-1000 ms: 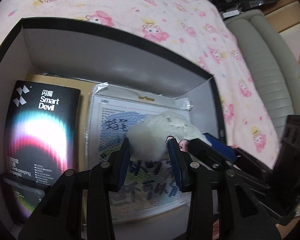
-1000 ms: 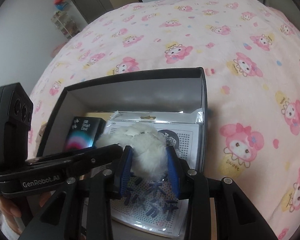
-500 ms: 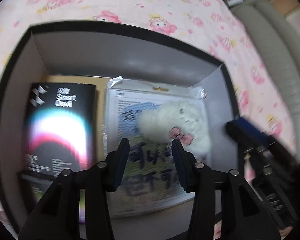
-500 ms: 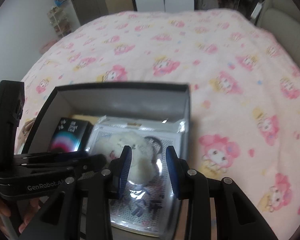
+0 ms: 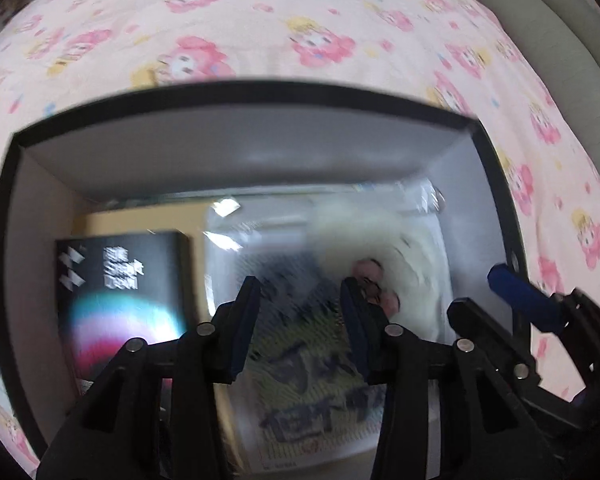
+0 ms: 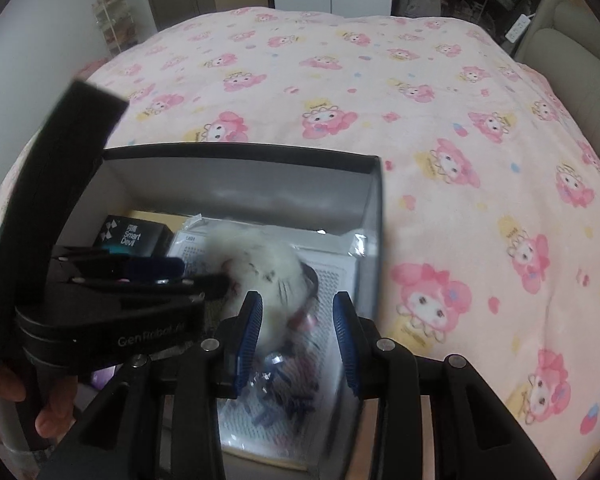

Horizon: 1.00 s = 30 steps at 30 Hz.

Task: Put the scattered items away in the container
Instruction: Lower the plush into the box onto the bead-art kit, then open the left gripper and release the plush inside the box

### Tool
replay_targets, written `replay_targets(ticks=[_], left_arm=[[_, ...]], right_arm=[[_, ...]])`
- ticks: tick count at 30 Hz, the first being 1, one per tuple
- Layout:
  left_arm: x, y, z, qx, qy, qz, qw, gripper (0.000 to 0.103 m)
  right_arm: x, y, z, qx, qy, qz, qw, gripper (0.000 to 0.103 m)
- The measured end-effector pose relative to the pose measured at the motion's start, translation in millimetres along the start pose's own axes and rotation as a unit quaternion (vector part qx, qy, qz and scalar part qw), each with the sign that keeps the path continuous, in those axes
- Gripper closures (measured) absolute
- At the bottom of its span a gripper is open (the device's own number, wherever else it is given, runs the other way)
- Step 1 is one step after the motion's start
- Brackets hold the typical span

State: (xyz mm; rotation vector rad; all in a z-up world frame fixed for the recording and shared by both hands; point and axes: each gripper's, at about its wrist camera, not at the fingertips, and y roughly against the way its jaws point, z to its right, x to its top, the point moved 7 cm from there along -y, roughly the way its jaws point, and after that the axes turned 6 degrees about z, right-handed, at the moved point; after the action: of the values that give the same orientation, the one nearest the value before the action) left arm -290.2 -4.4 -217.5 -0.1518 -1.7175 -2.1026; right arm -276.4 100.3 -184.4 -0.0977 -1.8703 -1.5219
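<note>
The right gripper (image 6: 296, 336), with ribbed blue pads on black plastic arms, stands parted over the box with nothing pinched. The left gripper (image 5: 300, 320) is likewise spread and empty; its jaws have just been narrowing a little, with nothing between them. Below both lies the white fluffy plush toy (image 6: 268, 272), round and shaggy with pink paws, resting on a flat crinkly plastic-wrapped pegboard pack (image 6: 332, 276). Beside that sits a glossy black carton (image 5: 120, 280) with a rainbow glow. All are inside the black-rimmed, grey-walled cardboard box (image 6: 240, 152), which rests on a soft pink cartoon-print blanket (image 6: 460, 160).
</note>
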Motion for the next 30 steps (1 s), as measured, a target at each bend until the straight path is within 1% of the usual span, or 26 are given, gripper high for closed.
replay_targets(ticks=[2, 3, 7, 9, 11, 14, 16, 18, 19, 21, 24, 26, 28, 30], left_arm=[[0.6, 8.7, -6.1, -0.021, 0.018, 0.009, 0.9996, 0.062], [-1.4, 12.5, -9.9, -0.026, 0.018, 0.011, 0.9994, 0.062], [-8.4, 14.0, -16.1, -0.014, -0.005, 0.001, 0.9999, 0.062], [-6.5, 8.3, -16.6, -0.014, -0.007, -0.005, 0.9999, 0.062], [-5.1, 6.7, -17.7, -0.014, -0.012, -0.008, 0.9998, 0.062], [2.7, 15.5, -21.0, -0.013, -0.007, 0.012, 0.9998, 0.063], [10.3, 21.5, -29.5, 0.001, 0.015, 0.040, 0.9991, 0.071], [12.3, 26.4, -36.3, 0.006, 0.024, 0.055, 0.9982, 0.072], [11.1, 26.3, -36.8, -0.004, 0.024, 0.051, 0.9984, 0.072], [8.8, 20.6, -33.2, -0.018, 0.016, 0.036, 0.9991, 0.072], [4.0, 15.1, -25.8, -0.020, -0.004, 0.019, 0.9996, 0.072], [-0.2, 10.6, -14.3, -0.038, -0.010, 0.006, 0.9992, 0.072], [-9.4, 9.8, -1.9, -0.062, -0.021, -0.012, 0.9978, 0.072], [-22.4, 7.4, 14.0, -0.088, -0.042, -0.035, 0.9946, 0.071]], right_arm=[[3.1, -10.7, 0.7, 0.010, -0.009, -0.012, 1.000, 0.070], [5.0, -16.8, 1.5, 0.018, -0.016, -0.020, 1.000, 0.070], [21.9, -32.5, -1.3, 0.050, -0.044, -0.037, 0.997, 0.071], [29.4, -31.3, -2.1, 0.054, -0.057, -0.033, 0.996, 0.071], [30.1, -23.1, -2.7, 0.053, -0.050, -0.021, 0.997, 0.071], [28.2, -10.1, 6.3, 0.050, -0.051, -0.009, 0.997, 0.071], [27.3, -2.4, 13.1, 0.058, -0.058, -0.005, 0.997, 0.071], [28.3, 1.6, 11.3, 0.065, -0.032, -0.003, 0.997, 0.071], [28.4, 1.7, 8.4, 0.066, -0.015, -0.004, 0.998, 0.071], [25.2, -2.8, 2.4, 0.071, -0.003, -0.016, 0.997, 0.071], [17.4, -12.6, -7.7, 0.087, 0.004, -0.041, 0.995, 0.071], [12.2, -14.7, -9.6, 0.075, 0.009, -0.055, 0.996, 0.071], [12.5, -8.9, -6.3, 0.064, 0.007, -0.048, 0.997, 0.071], [16.3, 2.4, 1.2, 0.048, 0.007, -0.029, 0.998, 0.071]])
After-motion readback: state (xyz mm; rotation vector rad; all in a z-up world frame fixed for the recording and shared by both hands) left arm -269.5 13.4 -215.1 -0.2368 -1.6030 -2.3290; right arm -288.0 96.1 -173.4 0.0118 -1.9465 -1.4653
